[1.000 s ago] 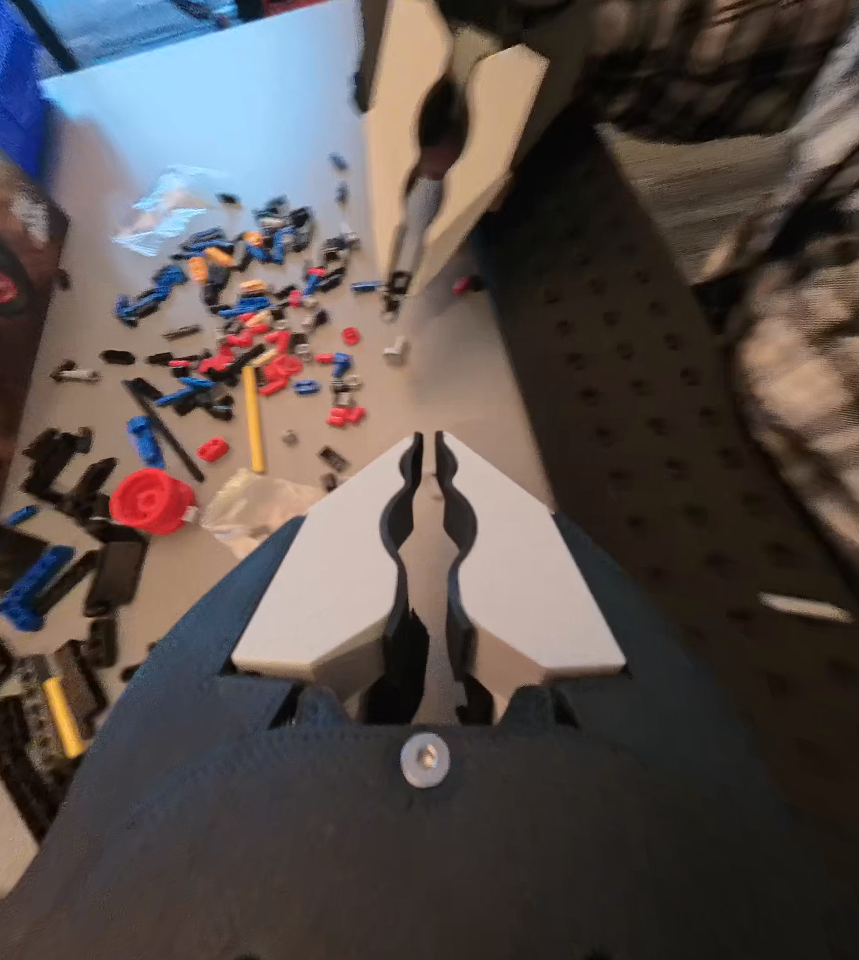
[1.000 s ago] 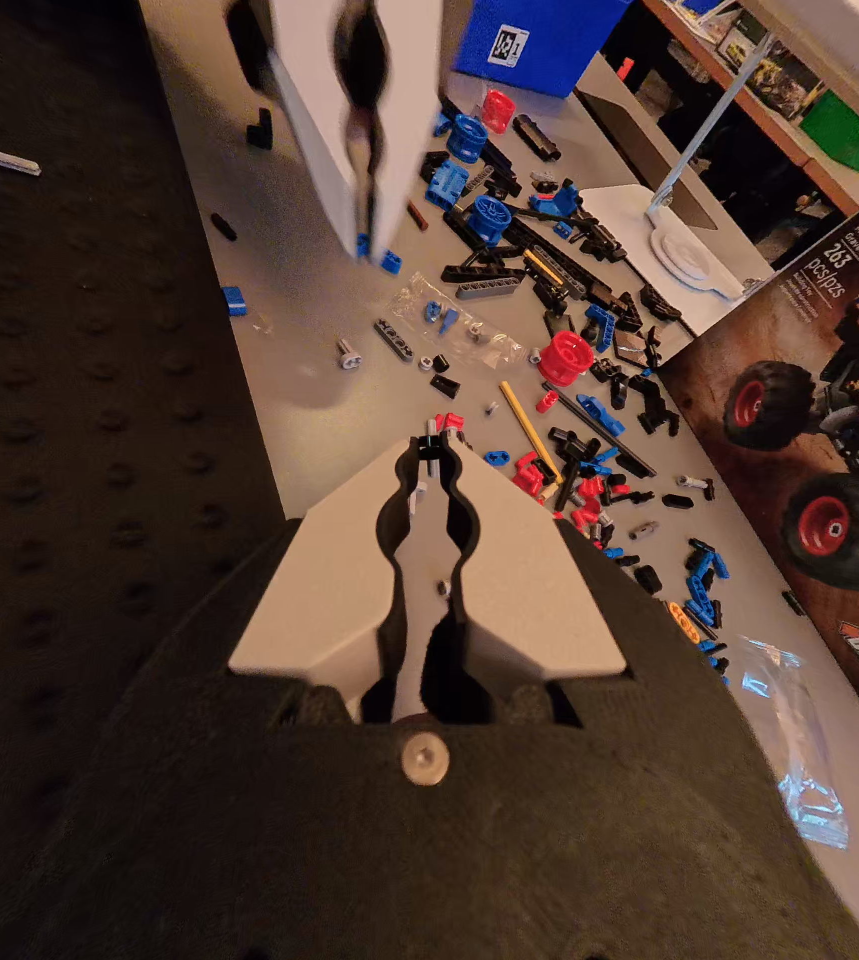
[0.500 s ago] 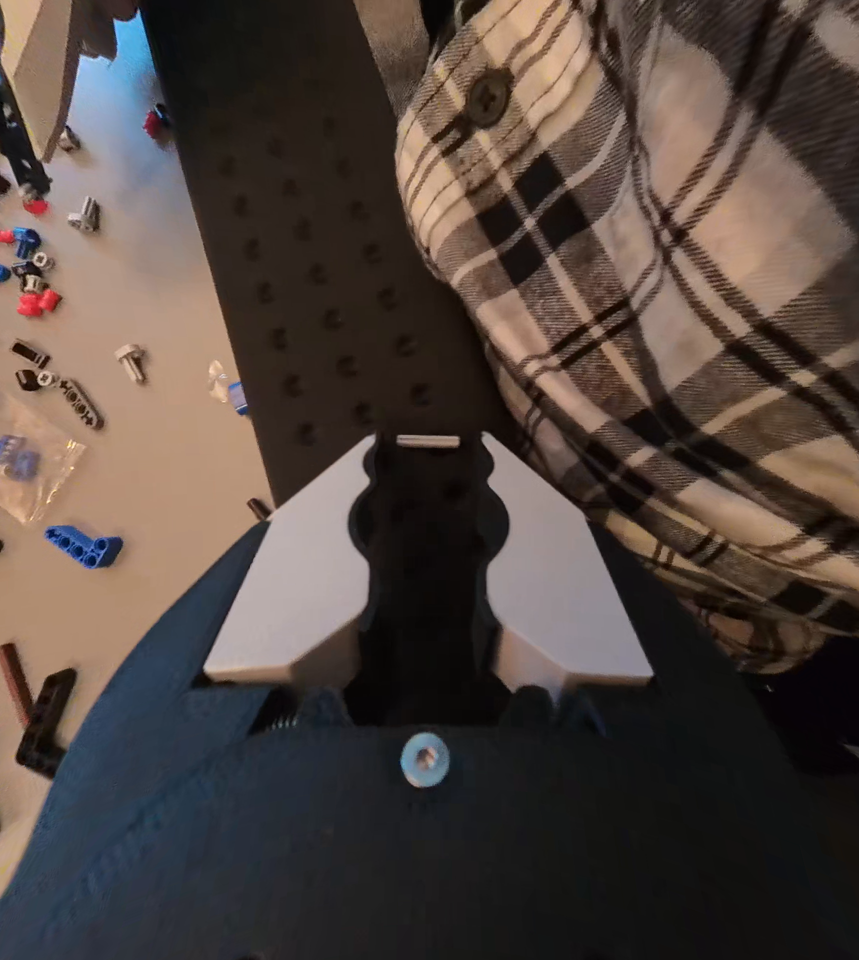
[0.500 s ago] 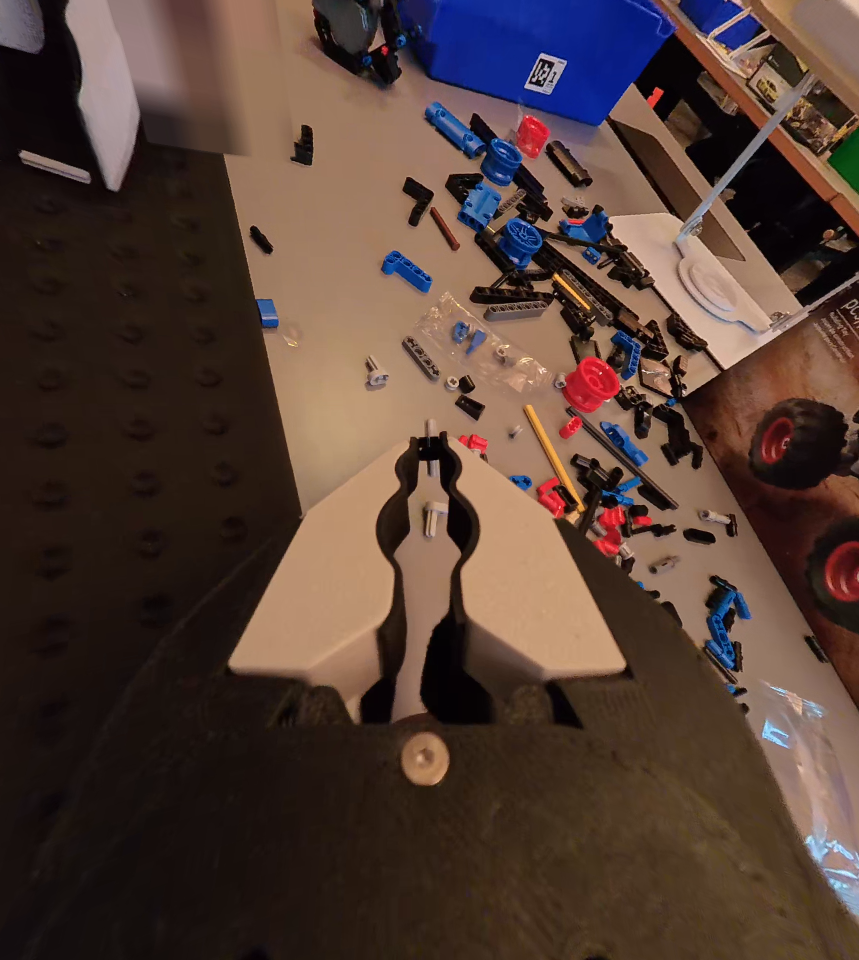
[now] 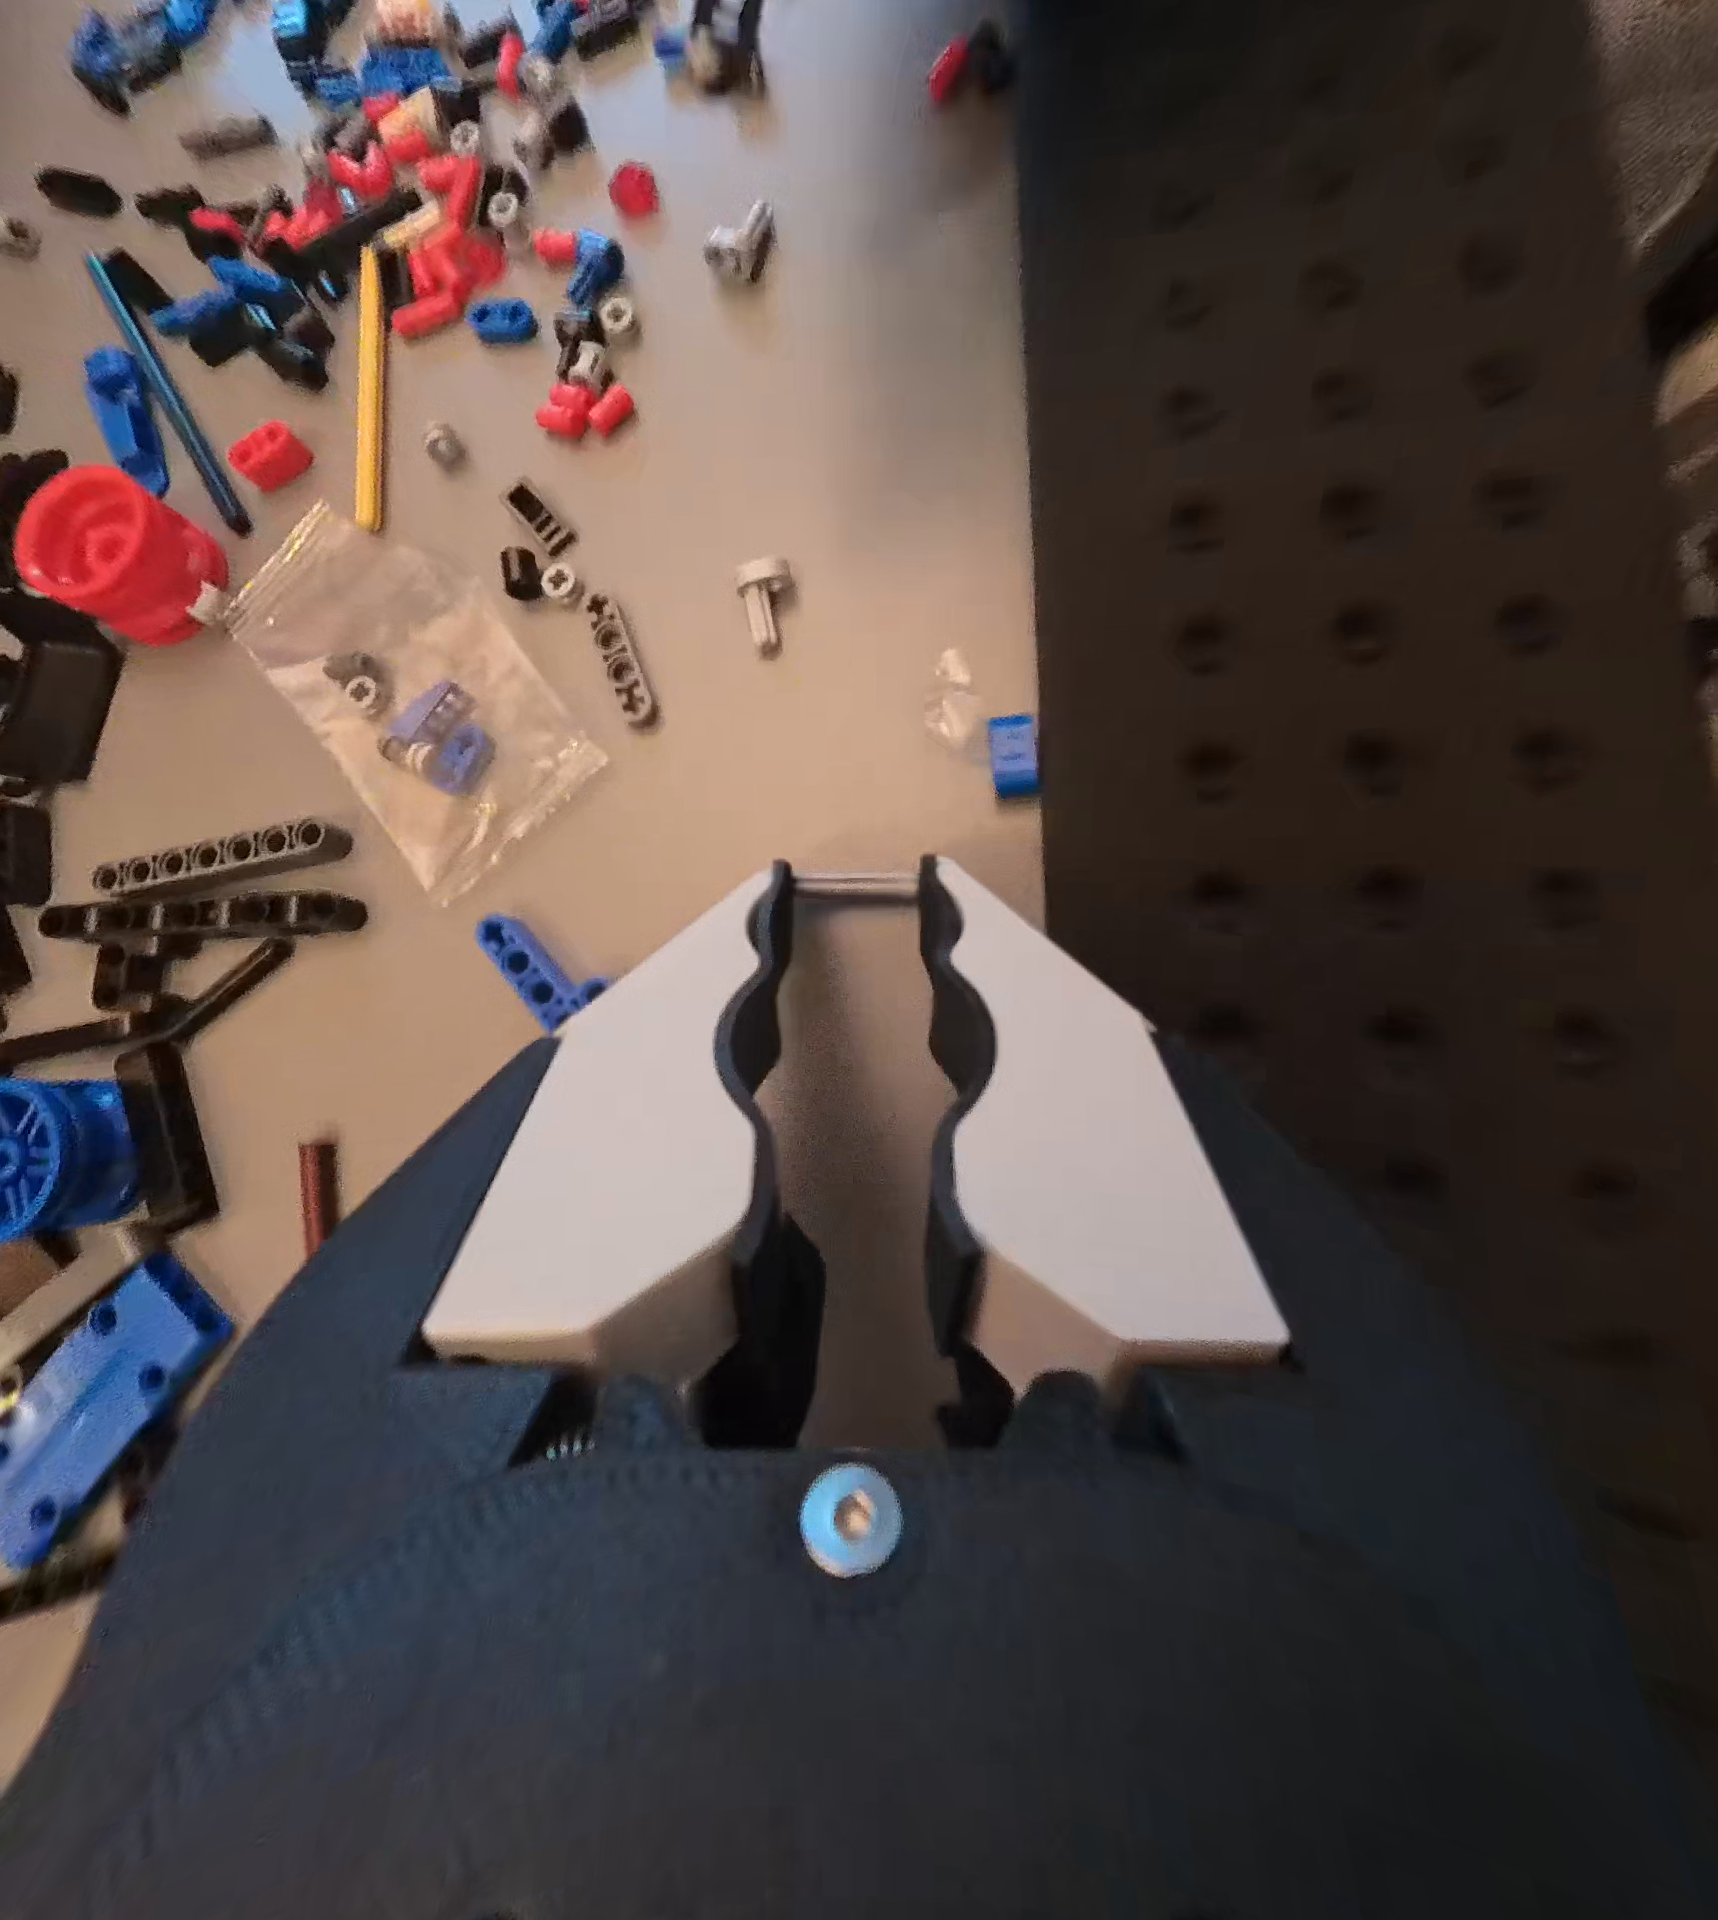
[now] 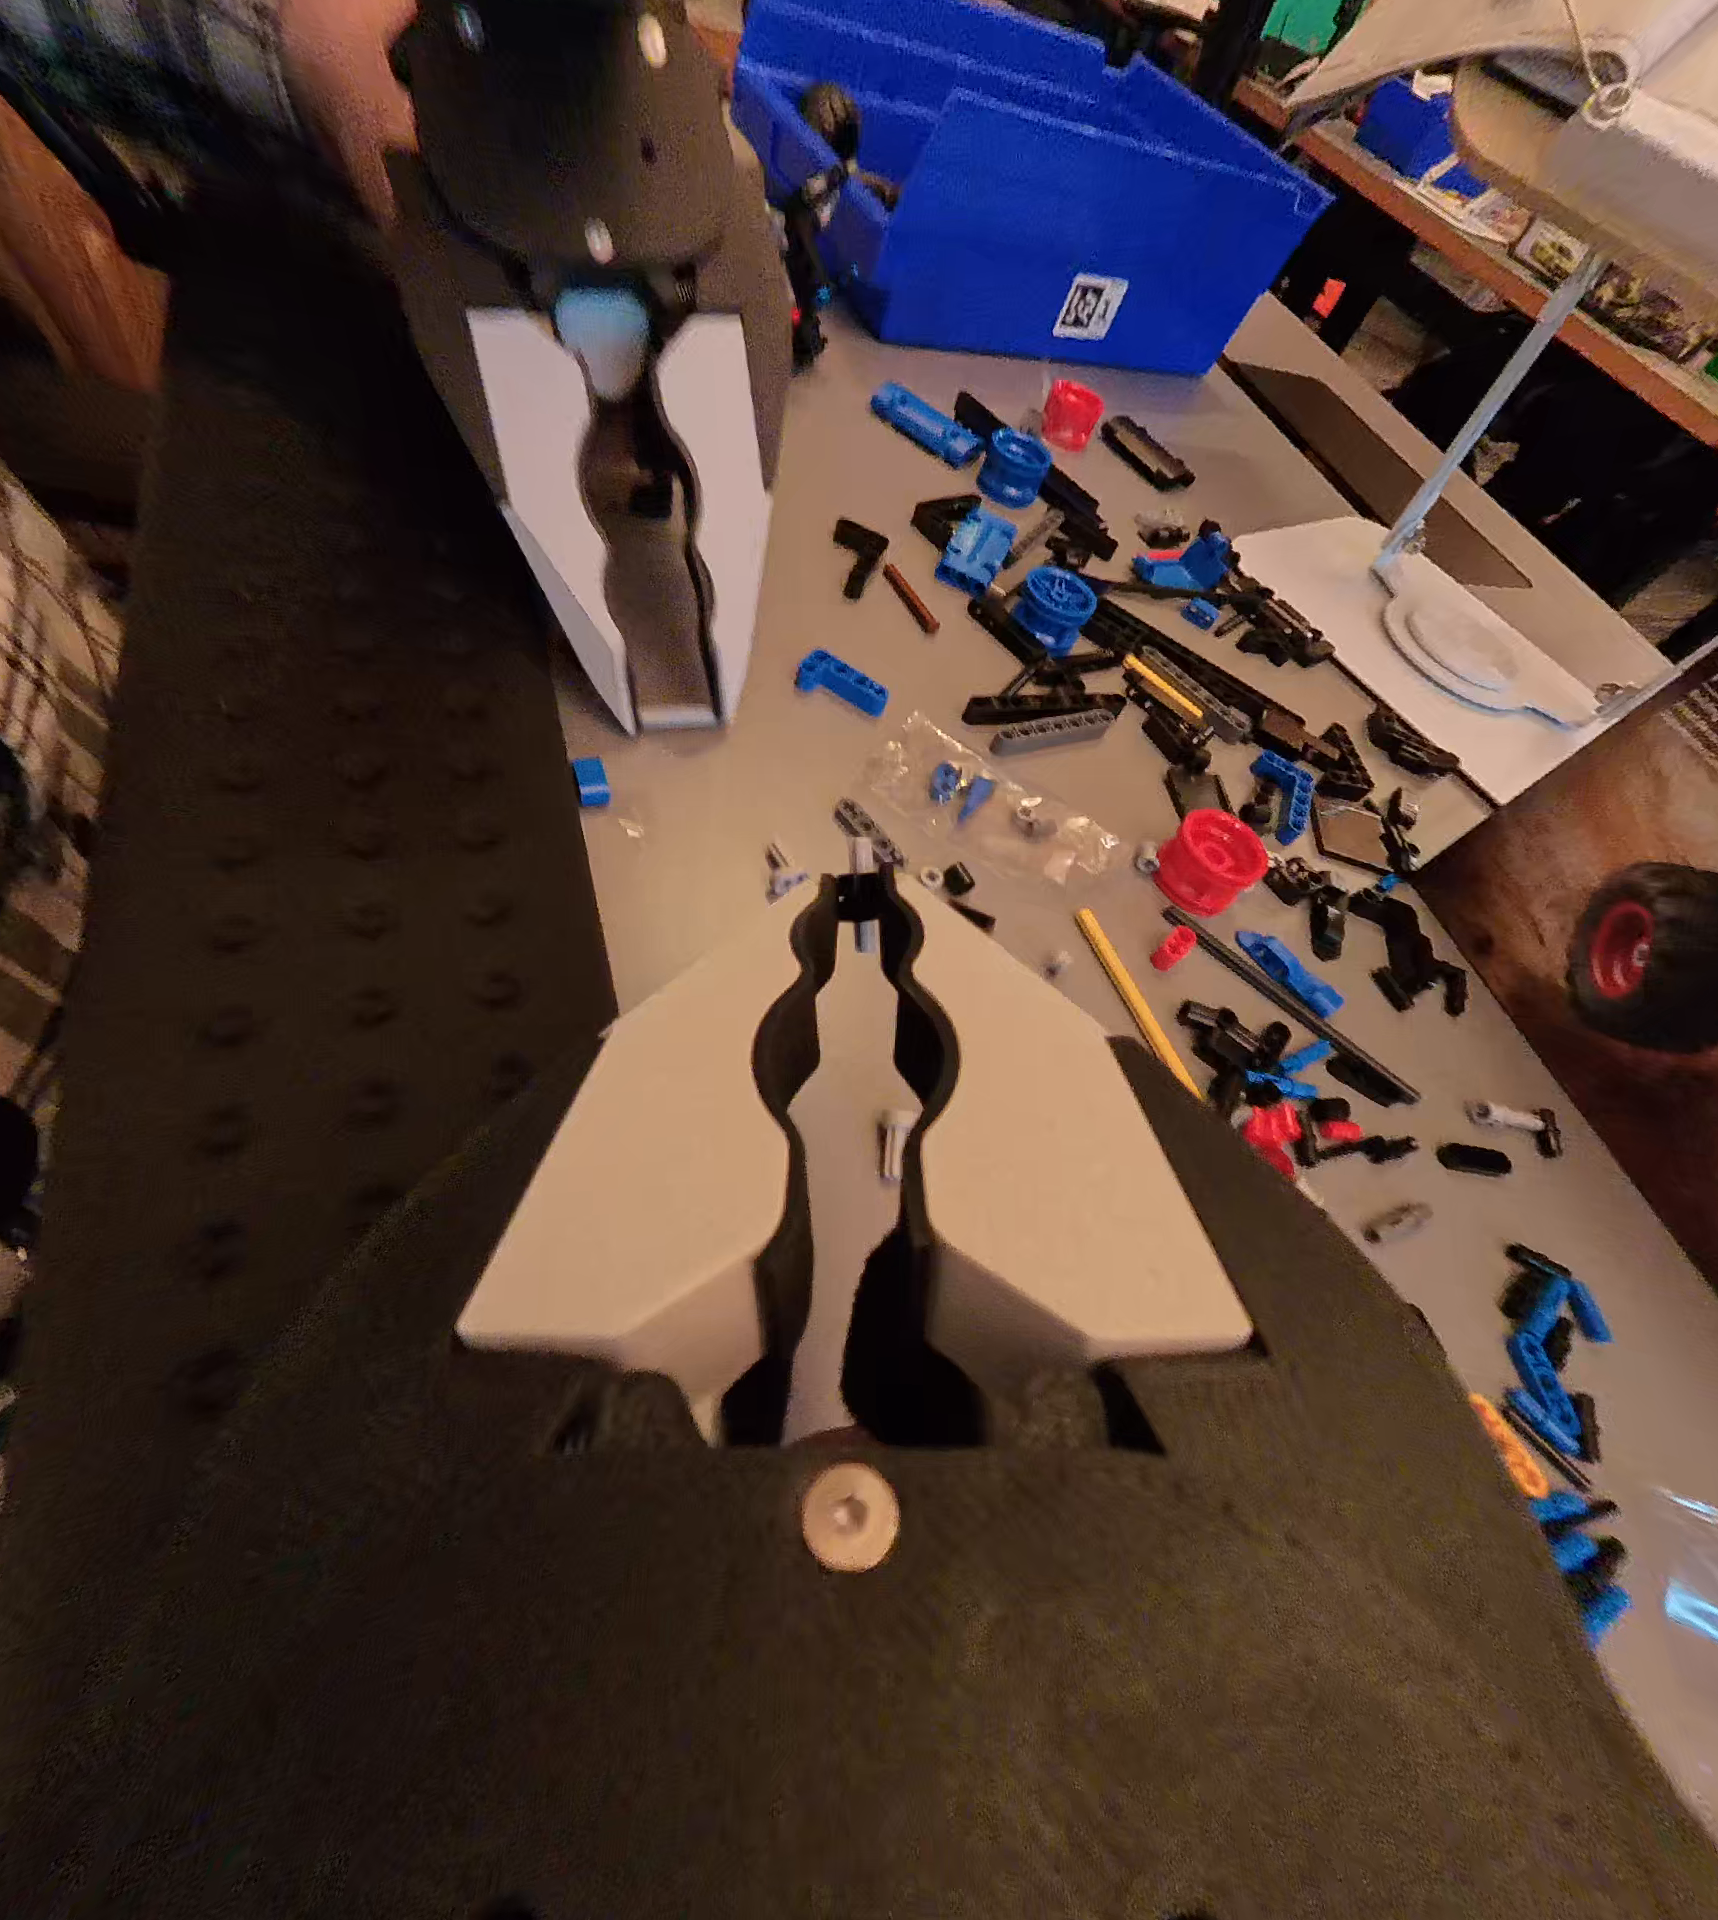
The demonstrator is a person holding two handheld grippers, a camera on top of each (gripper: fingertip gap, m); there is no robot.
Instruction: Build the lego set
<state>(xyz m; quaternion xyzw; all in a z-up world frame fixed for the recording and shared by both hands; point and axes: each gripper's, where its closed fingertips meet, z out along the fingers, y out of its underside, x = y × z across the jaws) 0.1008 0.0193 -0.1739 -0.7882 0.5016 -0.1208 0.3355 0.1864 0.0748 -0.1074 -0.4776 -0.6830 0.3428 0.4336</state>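
Loose Lego Technic parts in black, blue and red lie spread over the grey table (image 5: 834, 436). My left gripper (image 5: 855, 883) is shut on a thin grey axle (image 5: 860, 884), held crosswise between its fingertips above the table, beside the black mat's edge. It also shows in the right wrist view (image 6: 673, 717), pointing down at the table. My right gripper (image 6: 860, 896) is shut on a small black connector with a grey pin (image 6: 863, 862) through it, held above the table. A grey pin (image 6: 896, 1138) lies on the table under its fingers.
A black studded mat (image 5: 1354, 623) covers the table's near side. A clear parts bag (image 5: 419, 696), a red wheel hub (image 5: 112, 551) and a yellow axle (image 5: 372, 384) lie among the parts. A blue bin (image 6: 1042, 229), a white lamp base (image 6: 1457, 644) and the set box (image 6: 1717, 935) stand around the pile. Spacing between my two grippers at the tips: around 12 centimeters. Both grippers' tips are roughly 15 centimeters from the red wheel hub (image 5: 112, 551). It is also in sight in the right wrist view (image 6: 1200, 837).
My left gripper opened around the grey axle on the black mat, shut on it, and carried it over the grey table. My right gripper kept its hold on its piece.
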